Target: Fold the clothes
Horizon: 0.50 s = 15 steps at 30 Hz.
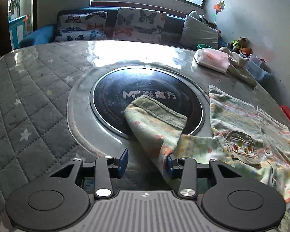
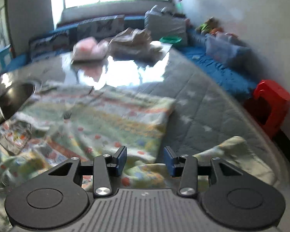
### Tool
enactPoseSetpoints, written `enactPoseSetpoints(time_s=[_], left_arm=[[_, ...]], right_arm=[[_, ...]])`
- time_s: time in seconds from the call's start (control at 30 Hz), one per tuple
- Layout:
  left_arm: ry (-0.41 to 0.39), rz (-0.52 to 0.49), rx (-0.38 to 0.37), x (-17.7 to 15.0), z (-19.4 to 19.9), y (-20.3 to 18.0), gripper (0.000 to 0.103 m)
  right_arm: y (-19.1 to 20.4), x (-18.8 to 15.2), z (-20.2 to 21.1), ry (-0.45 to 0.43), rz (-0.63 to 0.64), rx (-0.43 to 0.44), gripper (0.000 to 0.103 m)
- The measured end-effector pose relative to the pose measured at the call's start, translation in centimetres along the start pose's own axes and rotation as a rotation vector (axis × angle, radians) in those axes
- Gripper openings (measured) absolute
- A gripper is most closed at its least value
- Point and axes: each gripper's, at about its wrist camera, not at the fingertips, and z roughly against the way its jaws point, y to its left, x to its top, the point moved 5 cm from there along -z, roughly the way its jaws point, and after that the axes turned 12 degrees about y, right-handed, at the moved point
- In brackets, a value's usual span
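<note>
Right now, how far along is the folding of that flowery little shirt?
Barely begun. The shirt lies mostly spread on the table. One sleeve lies over the black round plate, reaching down between the open left tongs. The right tongs are open above the other side. Nothing is gripped, and no finished fold is visible.

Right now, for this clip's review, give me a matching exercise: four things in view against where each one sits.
Things:
1. sleeve cuff
2. chest pocket
3. pink packet
4. red stool

Places:
A. on the floor beside the table
B. at the table's far right edge
C. lying over the black round plate
D. on the shirt's front, beside the button line

Pairs: 1-C, 2-D, 3-B, 4-A
</note>
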Motion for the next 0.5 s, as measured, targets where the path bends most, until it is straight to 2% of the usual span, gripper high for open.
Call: enactPoseSetpoints(time_s=[0.13, 0.27, 0.3, 0.33, 0.37, 0.43, 0.5], left_arm=[[-0.011, -0.036, 0.005, 0.8, -0.5, -0.5, 0.053], [-0.016, -0.078, 0.009, 1.5, -1.3, -1.0, 0.052], [-0.01, -0.087, 0.014, 1.7, -1.7, -1.0, 0.046], [-0.001, -0.088, 0.012, 1.9, -2.1, -0.9, 0.027], [0.01, -0.08, 0.003, 2.0, -2.5, -0.7, 0.02], [0.017, -0.061, -0.004, 2.2, -2.9, -0.2, 0.01], [-0.001, -0.05, -0.003, 2.3, -2.6, 0.3, 0.008]], right_arm=[[0.1, 0.4, -0.7, 0.019, -0.005, 0.025, 0.051], [0.7, 0.1, -0.9, 0.026, -0.02, 0.048, 0.058], [0.9, 0.2, -1.0, 0.023, -0.015, 0.052, 0.059], [1.2, 0.4, -1.2, 0.021, -0.01, 0.055, 0.061], [1.4, 0.5, -1.3, 0.019, -0.005, 0.059, 0.062], [1.9, 0.9, -1.6, 0.015, 0.005, 0.067, 0.063], [2.4, 1.2, -2.0, 0.011, 0.015, 0.074, 0.063]])
